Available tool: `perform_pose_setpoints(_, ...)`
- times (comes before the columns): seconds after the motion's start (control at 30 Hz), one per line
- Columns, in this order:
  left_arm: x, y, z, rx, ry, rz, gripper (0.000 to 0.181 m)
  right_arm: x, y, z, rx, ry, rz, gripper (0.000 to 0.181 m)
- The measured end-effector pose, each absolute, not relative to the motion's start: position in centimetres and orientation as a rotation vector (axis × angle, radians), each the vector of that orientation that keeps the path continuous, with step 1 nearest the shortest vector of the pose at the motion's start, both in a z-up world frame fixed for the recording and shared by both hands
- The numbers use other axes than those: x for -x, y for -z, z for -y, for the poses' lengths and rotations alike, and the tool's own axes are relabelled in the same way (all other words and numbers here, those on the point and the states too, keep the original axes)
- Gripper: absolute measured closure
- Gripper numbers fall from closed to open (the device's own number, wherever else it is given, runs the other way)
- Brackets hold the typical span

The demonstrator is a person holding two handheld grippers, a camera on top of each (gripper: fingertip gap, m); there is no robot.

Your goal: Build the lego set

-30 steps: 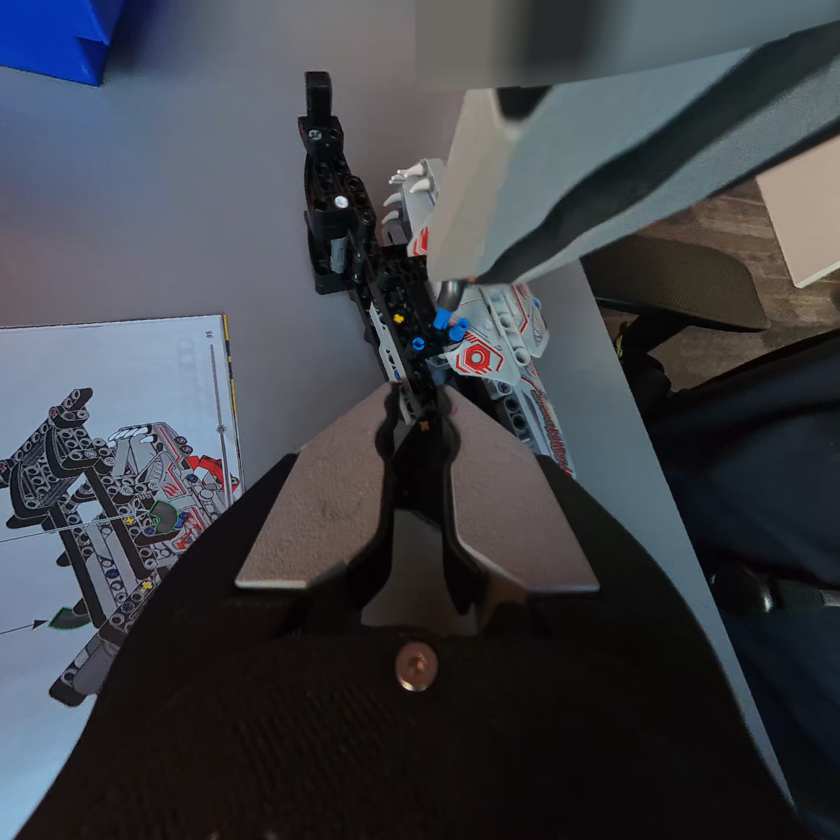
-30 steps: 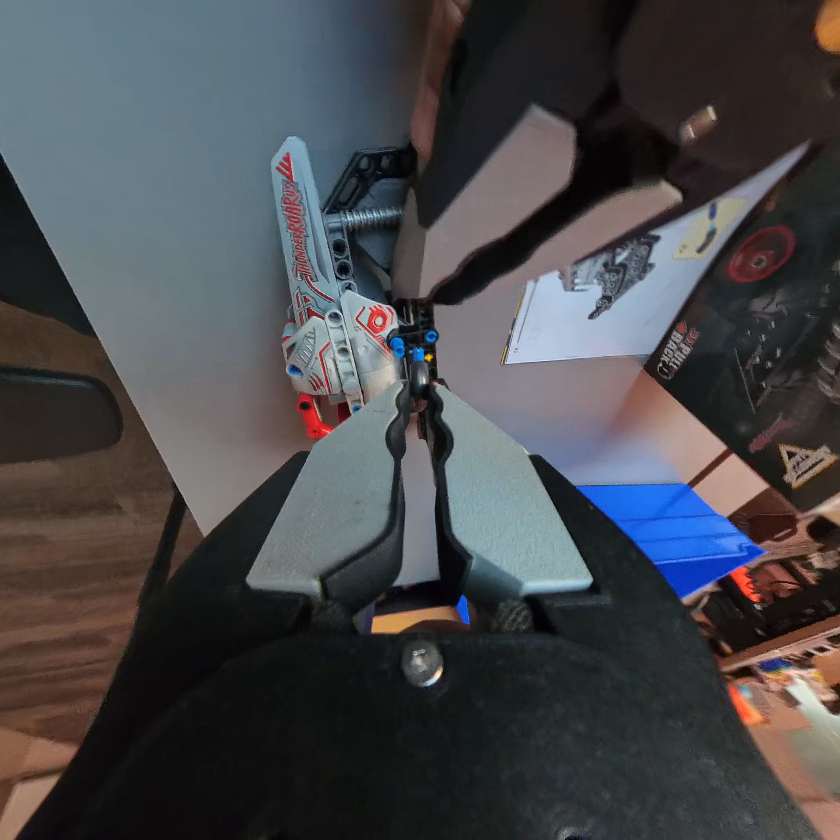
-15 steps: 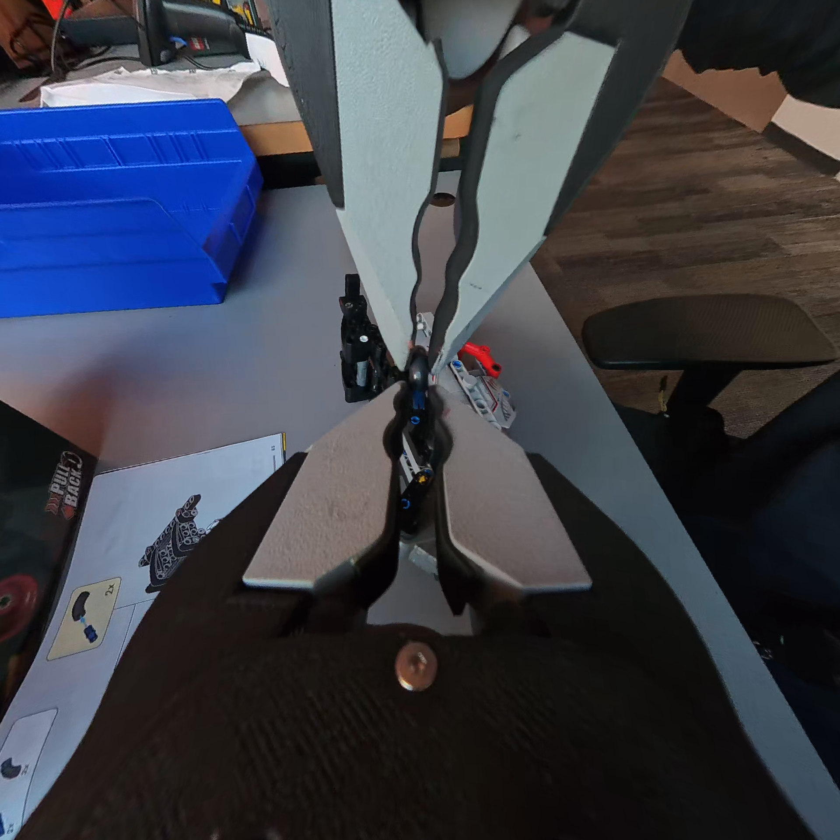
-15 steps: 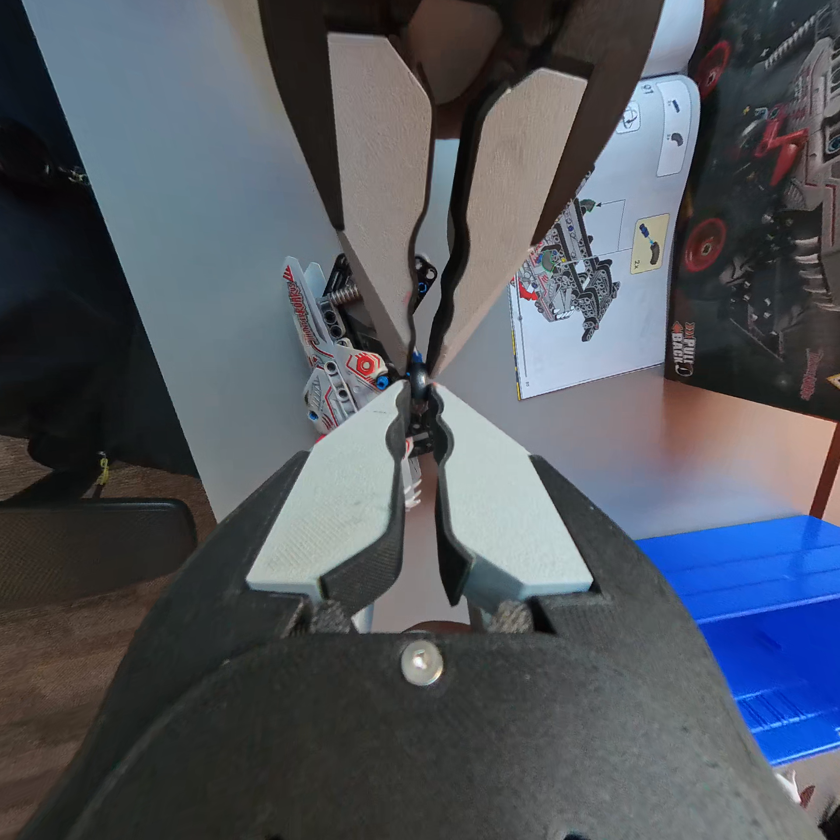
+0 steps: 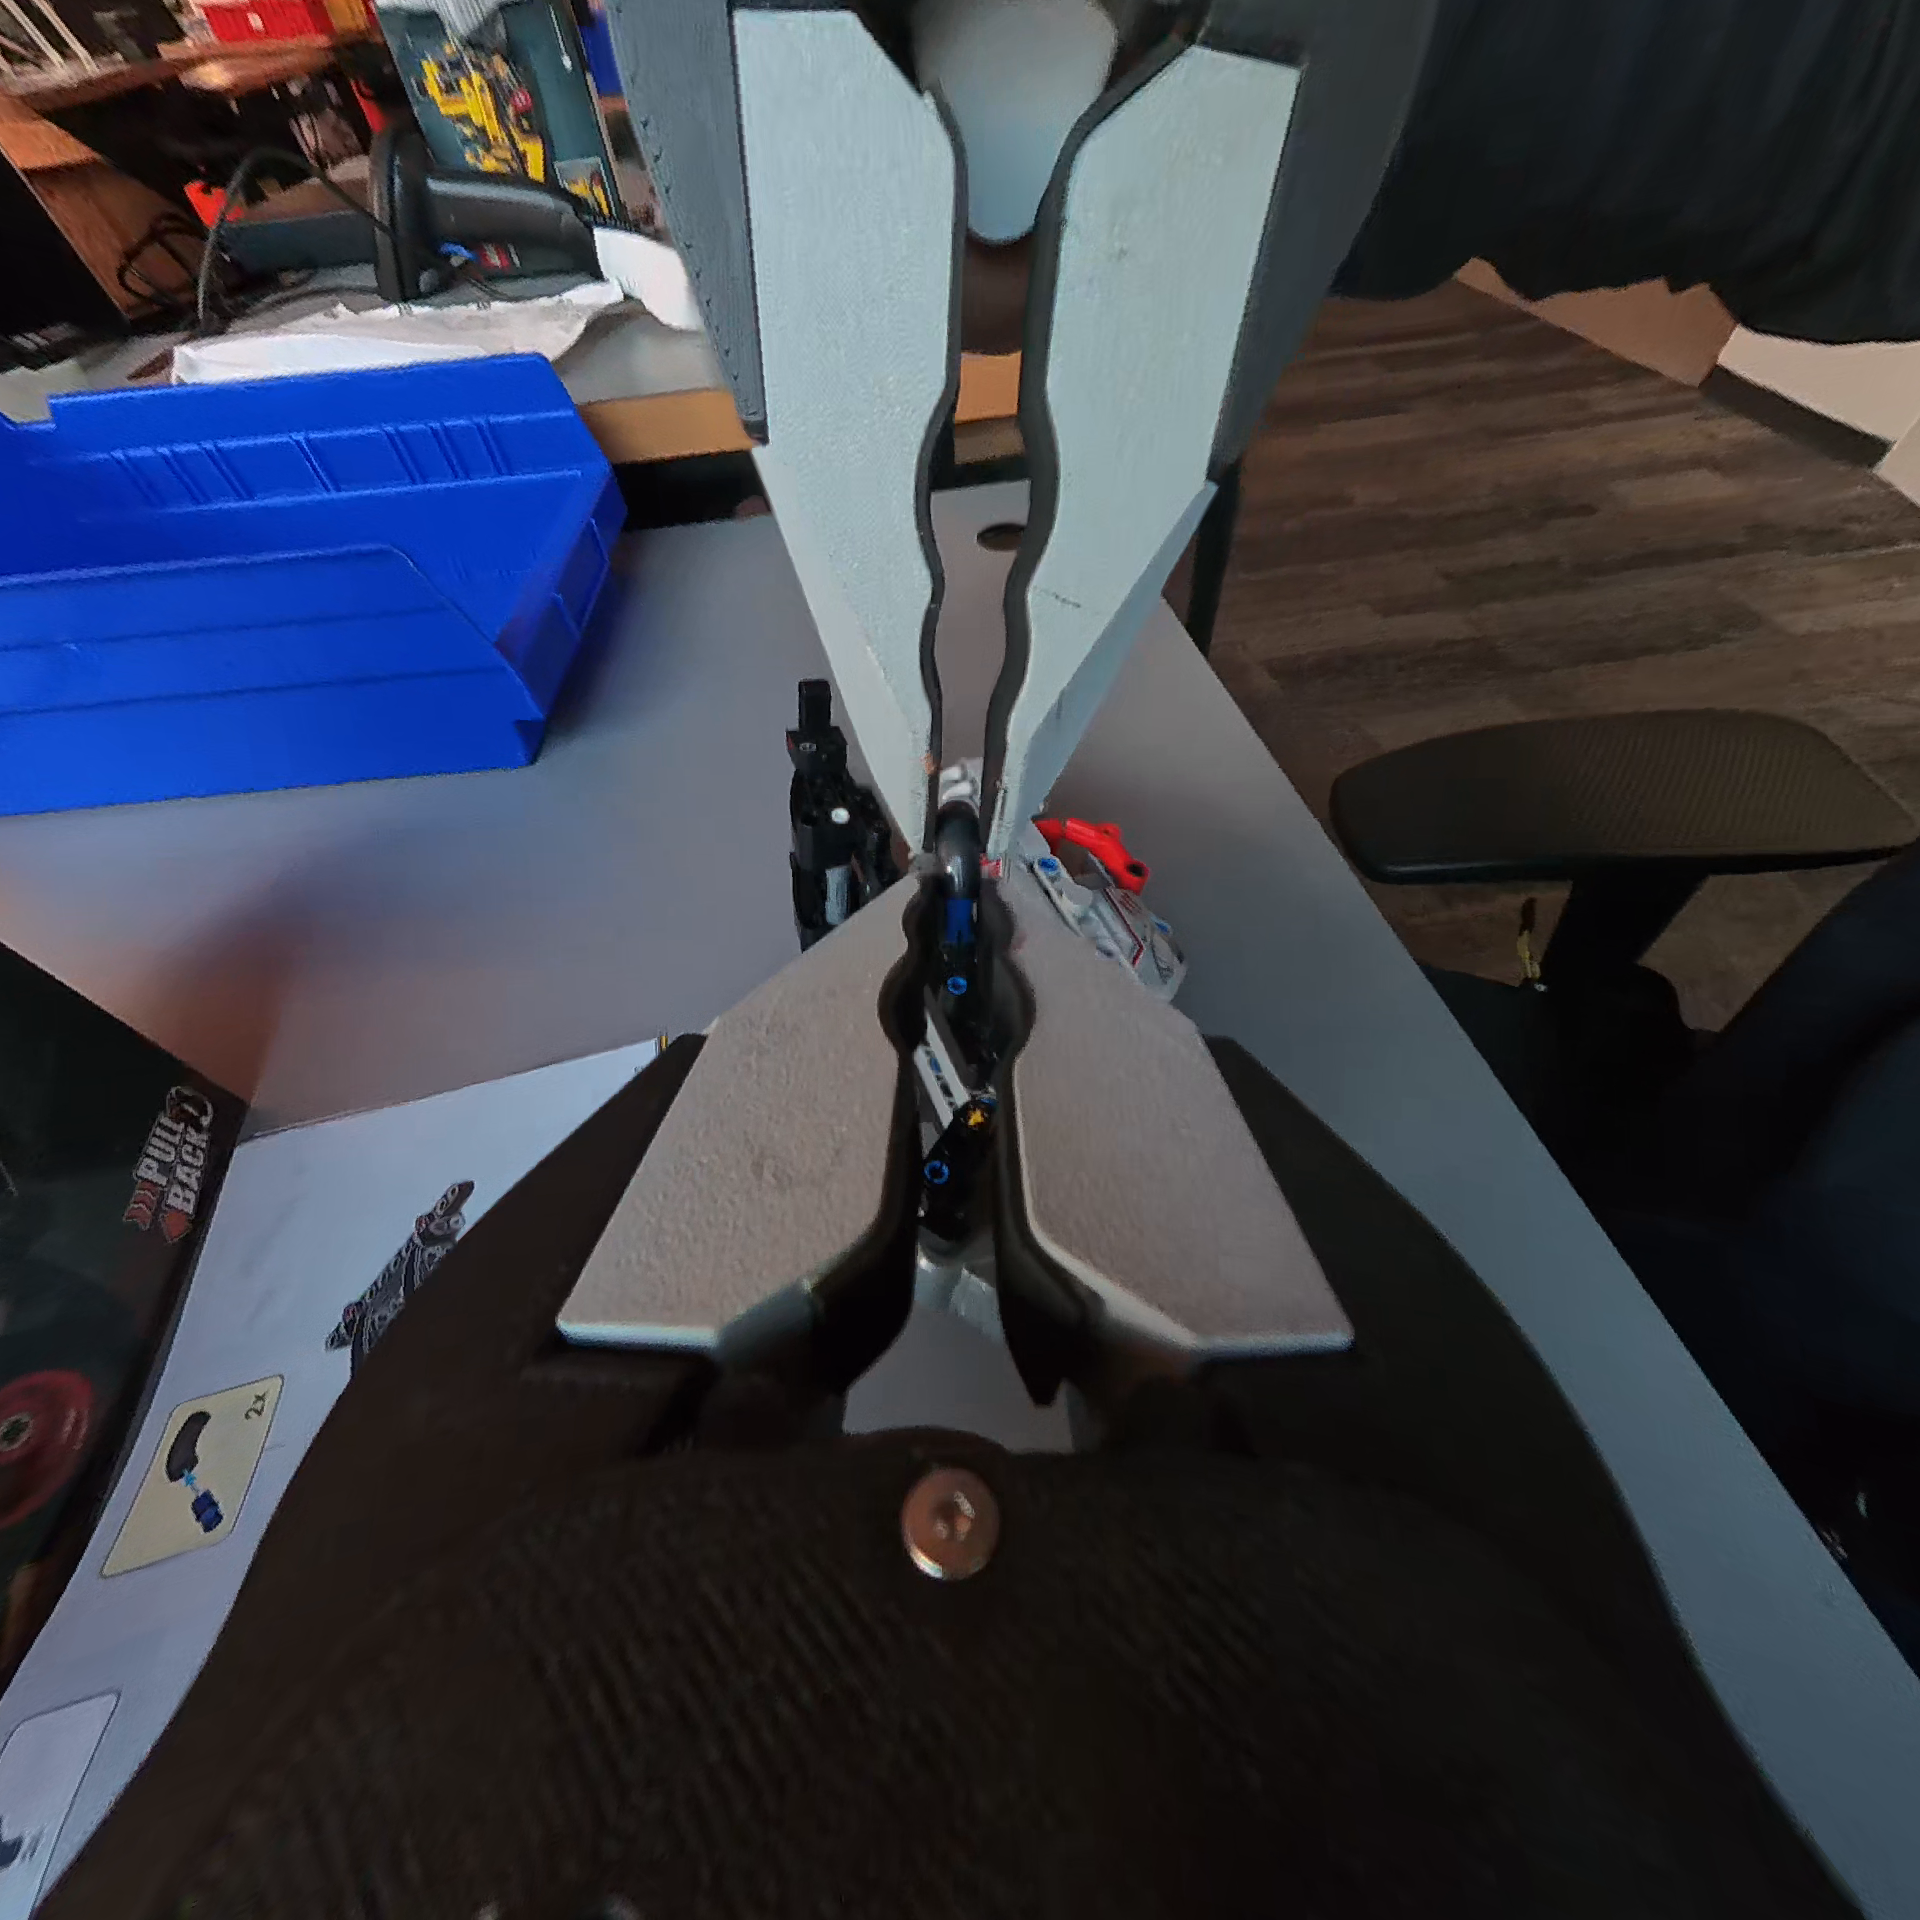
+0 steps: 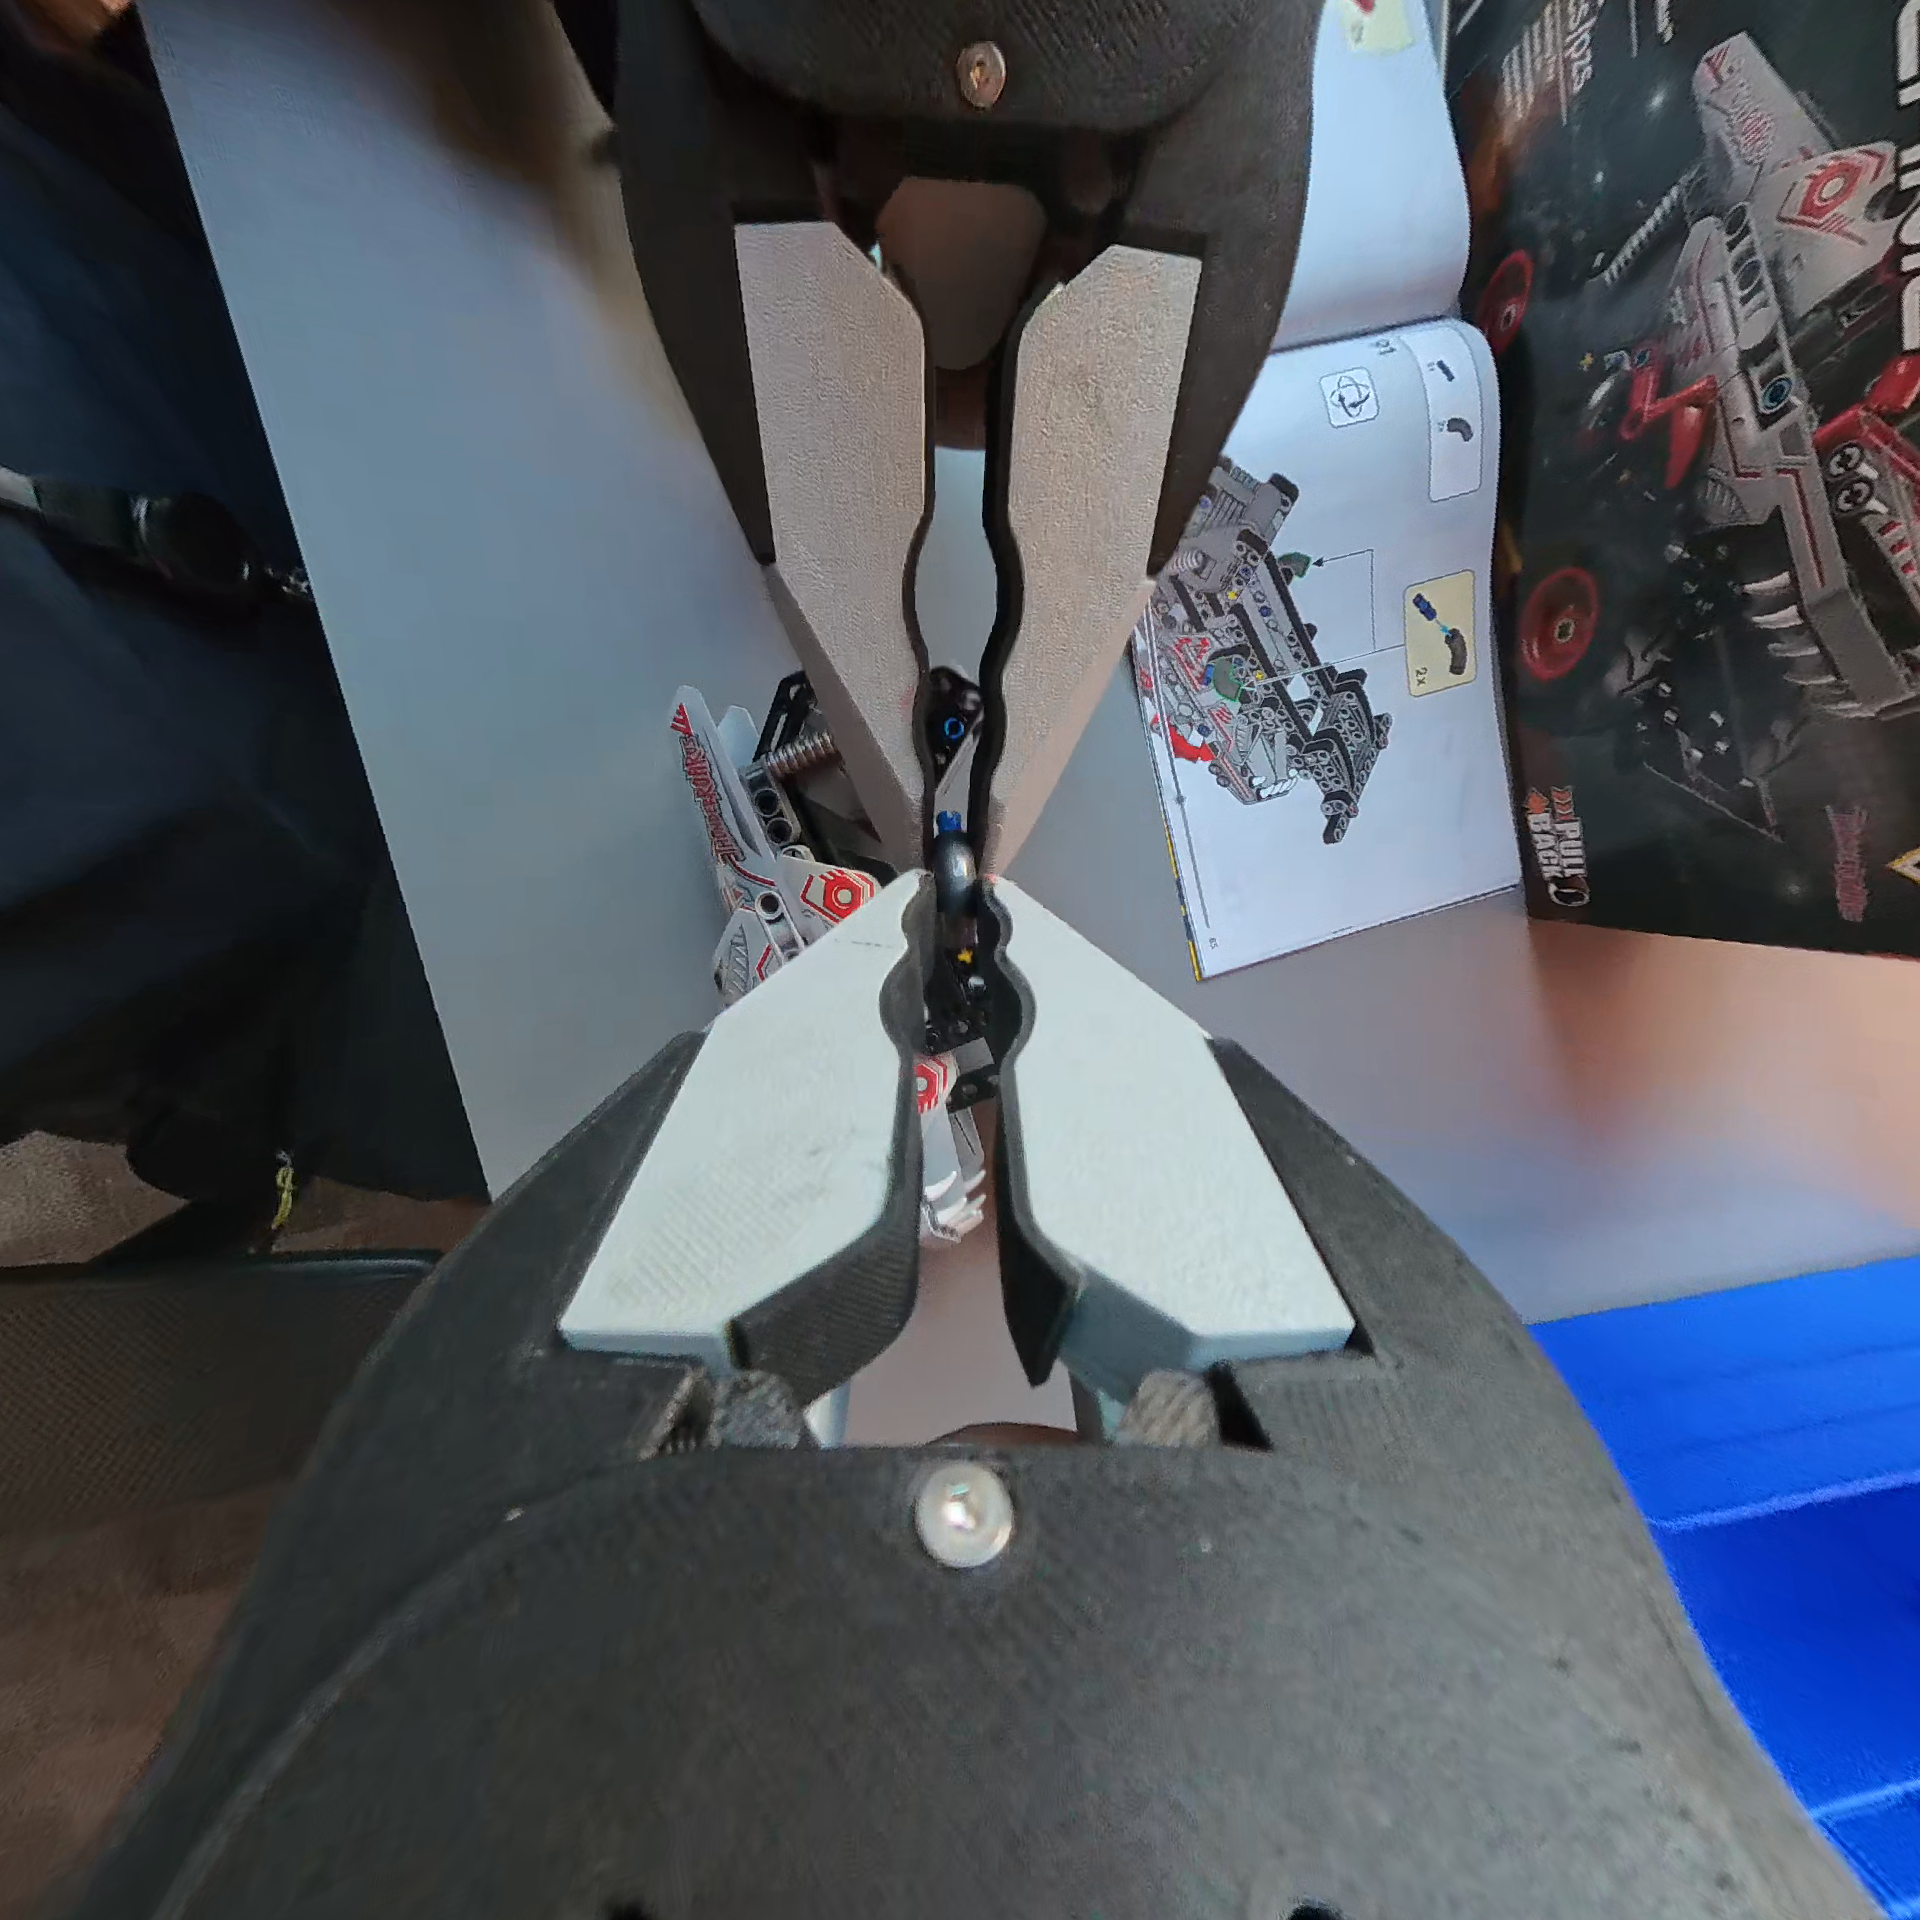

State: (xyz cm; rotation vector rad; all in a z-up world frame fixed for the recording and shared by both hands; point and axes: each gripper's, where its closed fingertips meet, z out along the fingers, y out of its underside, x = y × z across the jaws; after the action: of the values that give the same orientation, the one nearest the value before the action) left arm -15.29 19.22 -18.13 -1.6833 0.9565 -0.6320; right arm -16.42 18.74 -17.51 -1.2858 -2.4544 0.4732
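My left gripper (image 5: 956, 909) and right gripper (image 6: 956, 894) meet tip to tip above the grey table (image 5: 416, 914). The right gripper is shut on a small black curved piece (image 6: 954, 862), which also shows in the left wrist view (image 5: 956, 844). A blue pin (image 5: 956, 923) sticks out of that piece and sits between the left gripper's nearly closed fingertips. The part-built model, with a black frame (image 5: 826, 831) and grey panels with red markings (image 6: 732, 805), lies on the table below the tips, apart from both grippers.
An open instruction booklet (image 6: 1351, 675) and the set's dark box (image 6: 1714, 468) lie on the table beside the model. A blue bin (image 5: 281, 582) stands at the back. The table edge and a black chair (image 5: 1621, 790) are close to the model. Both grippers' tips are close together, under 4 cm apart.
Both grippers drew back from the model and turned to face each other tip to tip. The black piece and blue pin now sit between the two sets of tips. Little moved in the last half second.
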Motion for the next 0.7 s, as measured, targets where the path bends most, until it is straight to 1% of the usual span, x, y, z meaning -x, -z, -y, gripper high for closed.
perform_pose_setpoints(0.23,15.2,16.3,-18.9,1.536,0.689,-0.902,0.178,16.6,15.8,-18.2,1.233,-0.638,2.362,0.176)
perform_pose_setpoints(0.37,14.9,16.4,-19.0,1.528,0.701,-0.888,0.177,16.3,16.1,-18.3,1.208,-0.582,2.377,0.176)
perform_pose_setpoints(0.43,15.1,17.5,-19.2,1.632,0.730,-0.880,0.175,16.0,16.8,-18.7,1.217,-0.527,2.405,0.176)
perform_pose_setpoints(0.5,16.2,19.2,-20.0,1.768,0.646,-0.871,0.155,15.5,17.8,-19.9,1.251,-0.418,2.430,0.176)
perform_pose_setpoints(0.6,16.8,22.2,-19.6,1.978,0.622,-0.903,0.152,14.9,19.0,-20.2,1.247,-0.312,2.498,0.176)
perform_pose_setpoints(0.7,16.1,24.0,-19.0,2.062,0.631,-0.955,0.156,14.5,20.3,-19.8,1.204,-0.172,2.607,0.176)
